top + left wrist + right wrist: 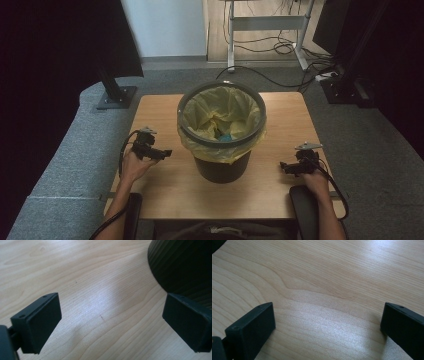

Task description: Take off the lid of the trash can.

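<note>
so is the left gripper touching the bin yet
Apart. In the high view bare table shows between the left gripper and the bin; its jaws are open on nothing.

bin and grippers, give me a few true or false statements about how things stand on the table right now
1. The bin stands upright on the table between the two grippers. True.
2. The left gripper is shut on the bin's rim. False: it is open over bare wood beside the bin, holding nothing.
3. A yellow bag lines the bin and folds over its rim. True.
4. The right gripper holds a bottle. False: it is open with only wood between its jaws.
5. The bin has nothing inside it. False: something blue lies at the bottom of the bag.
</note>
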